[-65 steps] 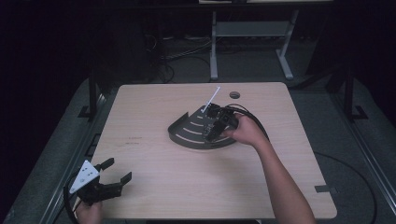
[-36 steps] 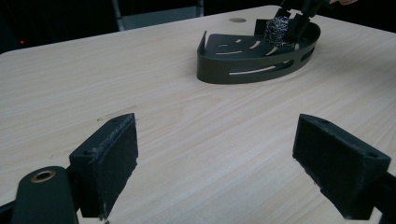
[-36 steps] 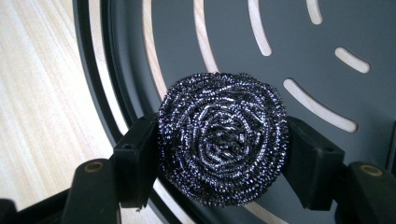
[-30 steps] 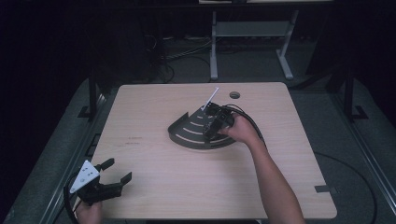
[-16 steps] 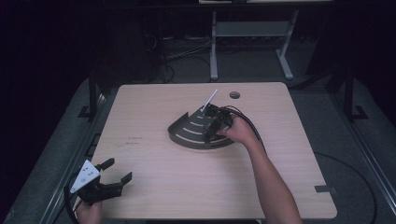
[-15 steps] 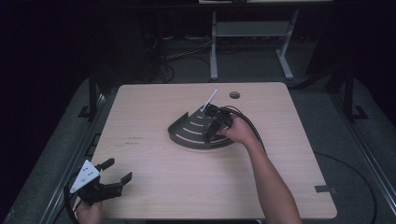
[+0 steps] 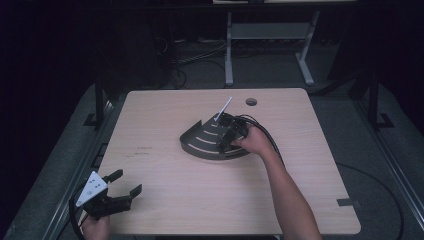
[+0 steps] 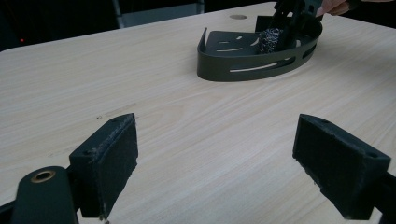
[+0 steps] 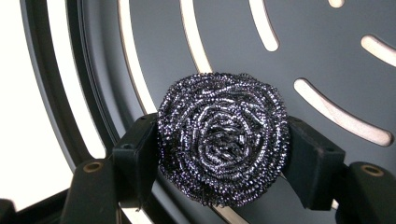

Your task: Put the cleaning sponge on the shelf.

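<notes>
Our right hand-held gripper (image 9: 219, 154) clamped on coiled steel-wool scourer (image 9: 222, 142) over slotted dark metal tray (image 9: 327, 56); left hand-held gripper (image 8: 229, 168) wide.

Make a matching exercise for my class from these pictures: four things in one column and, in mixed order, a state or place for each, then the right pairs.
Things:
1. steel scourer
2. left gripper
3. slotted tray
4. round hole

States or places:
A. jaws wide apart, holding nothing
B. dark, on the middle of the table
C. near the table's far edge
D. clamped between the right gripper pads

Pairs: 1-D, 2-A, 3-B, 4-C
</notes>
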Demonstrator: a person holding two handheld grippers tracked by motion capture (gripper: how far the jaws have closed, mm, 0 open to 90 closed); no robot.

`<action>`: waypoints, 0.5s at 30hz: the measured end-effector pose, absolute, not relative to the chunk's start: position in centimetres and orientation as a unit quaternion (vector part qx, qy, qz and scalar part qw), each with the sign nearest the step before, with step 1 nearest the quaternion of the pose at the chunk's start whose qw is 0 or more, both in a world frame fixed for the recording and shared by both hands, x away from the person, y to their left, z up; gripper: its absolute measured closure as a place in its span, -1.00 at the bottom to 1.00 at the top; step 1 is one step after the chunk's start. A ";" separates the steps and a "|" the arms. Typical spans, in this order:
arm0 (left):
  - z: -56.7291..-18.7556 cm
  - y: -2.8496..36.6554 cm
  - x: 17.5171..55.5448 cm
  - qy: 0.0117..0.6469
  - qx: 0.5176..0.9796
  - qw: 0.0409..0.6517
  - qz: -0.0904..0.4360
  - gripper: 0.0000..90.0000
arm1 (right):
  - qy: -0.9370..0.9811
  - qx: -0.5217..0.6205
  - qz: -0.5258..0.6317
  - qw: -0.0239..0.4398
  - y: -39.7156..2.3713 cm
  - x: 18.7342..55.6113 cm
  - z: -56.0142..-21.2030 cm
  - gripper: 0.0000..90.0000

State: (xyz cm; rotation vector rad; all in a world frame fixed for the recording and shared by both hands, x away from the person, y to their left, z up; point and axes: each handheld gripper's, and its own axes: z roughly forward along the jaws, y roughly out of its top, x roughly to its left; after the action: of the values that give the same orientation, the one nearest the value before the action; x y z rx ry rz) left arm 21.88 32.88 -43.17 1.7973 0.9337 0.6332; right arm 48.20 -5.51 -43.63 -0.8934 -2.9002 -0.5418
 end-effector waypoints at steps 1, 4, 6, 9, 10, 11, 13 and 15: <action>-43.2 32.9 21.9 0.384 0.739 0.488 0.261 -0.70 | -0.940 -0.290 -0.175 0.029 -5.5 48.2 -43.6 -0.27; -43.2 32.9 21.9 0.384 0.740 0.487 0.260 -0.70 | -0.940 -0.292 -0.175 0.029 -5.5 48.2 -43.7 -0.33; -43.2 32.9 21.9 0.383 0.740 0.488 0.260 -0.70 | -0.938 -0.295 -0.179 0.031 -5.5 48.1 -43.7 -0.40; -43.2 32.9 22.0 0.385 0.739 0.488 0.260 -0.70 | -0.937 -0.296 -0.182 0.032 -5.6 48.0 -43.7 -0.50; -43.2 32.9 22.0 0.385 0.739 0.488 0.260 -0.70 | -0.937 -0.297 -0.182 0.031 -5.7 48.0 -43.7 -0.52; -43.2 32.9 22.0 0.385 0.739 0.488 0.260 -0.70 | -0.937 -0.296 -0.182 0.028 -5.7 48.0 -43.6 -0.54; -43.2 32.9 22.0 0.385 0.739 0.487 0.260 -0.70 | -0.936 -0.296 -0.187 0.027 -5.9 47.9 -43.3 -0.57; -43.3 32.9 22.1 0.387 0.740 0.486 0.259 -0.70 | -0.935 -0.297 -0.193 0.027 -6.0 47.9 -43.1 -0.58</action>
State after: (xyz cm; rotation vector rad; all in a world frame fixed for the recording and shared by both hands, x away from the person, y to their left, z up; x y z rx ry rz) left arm 22.07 32.90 -43.26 1.7996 0.9421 0.6308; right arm 47.89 -6.03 -43.08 -0.9187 -2.8865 -0.5946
